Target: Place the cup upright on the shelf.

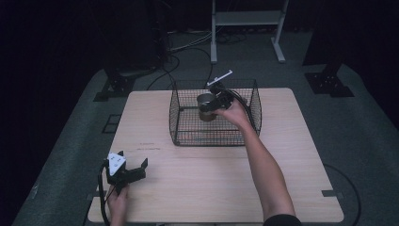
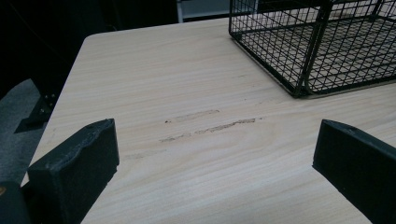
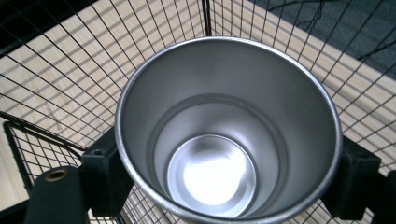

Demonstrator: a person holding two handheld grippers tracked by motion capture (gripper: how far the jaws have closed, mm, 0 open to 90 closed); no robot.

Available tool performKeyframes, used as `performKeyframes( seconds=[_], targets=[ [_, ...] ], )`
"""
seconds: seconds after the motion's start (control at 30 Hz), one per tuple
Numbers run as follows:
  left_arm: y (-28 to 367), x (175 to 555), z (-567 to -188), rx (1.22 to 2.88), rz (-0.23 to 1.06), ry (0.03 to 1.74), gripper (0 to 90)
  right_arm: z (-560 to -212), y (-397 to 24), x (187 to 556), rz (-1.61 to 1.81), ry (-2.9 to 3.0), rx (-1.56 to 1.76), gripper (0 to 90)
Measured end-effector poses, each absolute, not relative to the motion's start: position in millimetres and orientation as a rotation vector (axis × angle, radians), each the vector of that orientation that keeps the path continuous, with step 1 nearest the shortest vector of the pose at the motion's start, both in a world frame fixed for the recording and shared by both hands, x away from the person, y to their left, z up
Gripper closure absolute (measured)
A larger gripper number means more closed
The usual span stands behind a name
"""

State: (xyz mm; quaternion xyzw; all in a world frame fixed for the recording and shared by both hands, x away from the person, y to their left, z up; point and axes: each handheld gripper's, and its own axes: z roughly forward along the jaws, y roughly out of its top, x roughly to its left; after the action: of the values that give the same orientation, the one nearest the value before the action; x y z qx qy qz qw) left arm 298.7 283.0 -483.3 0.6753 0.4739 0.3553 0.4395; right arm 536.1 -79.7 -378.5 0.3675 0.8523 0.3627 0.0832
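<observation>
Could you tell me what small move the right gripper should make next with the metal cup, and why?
Probably lower it a little. The right gripper is shut on the metal cup, upright and empty, held inside the wire basket, apparently above its floor. Easing down before opening would likely keep the cup from dropping or tipping.

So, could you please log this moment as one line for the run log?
right gripper: shut on metal cup, inside wire basket | left gripper: open, idle over table | cup: upright, empty

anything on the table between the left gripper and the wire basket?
Bare wood with a few scuff marks, nothing else. The left gripper, jaws open, faces the wire basket across the table; the left gripper view and high view both show it.
</observation>
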Motion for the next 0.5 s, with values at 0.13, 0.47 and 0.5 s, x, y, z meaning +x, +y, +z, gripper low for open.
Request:
performKeyframes(
  seconds=[0.13, 0.47, 0.5],
  targets=[
    [283.2, 298.7, -483.1, 1.68, 0.881, 1.179, 0.0, -380.9, -80.1, 537.1, 1.076, 2.547, 1.103, 18.0],
    [283.2, 298.5, -483.2, 1.674, 0.879, 1.181, 0.0, -390.2, -77.4, 540.3, 1.031, 2.565, 1.101, 18.0],
    [283.2, 298.4, -483.1, 1.675, 0.879, 1.181, 0.0, -390.2, -77.4, 540.3, 1.031, 2.565, 1.101, 18.0]
  ],
)
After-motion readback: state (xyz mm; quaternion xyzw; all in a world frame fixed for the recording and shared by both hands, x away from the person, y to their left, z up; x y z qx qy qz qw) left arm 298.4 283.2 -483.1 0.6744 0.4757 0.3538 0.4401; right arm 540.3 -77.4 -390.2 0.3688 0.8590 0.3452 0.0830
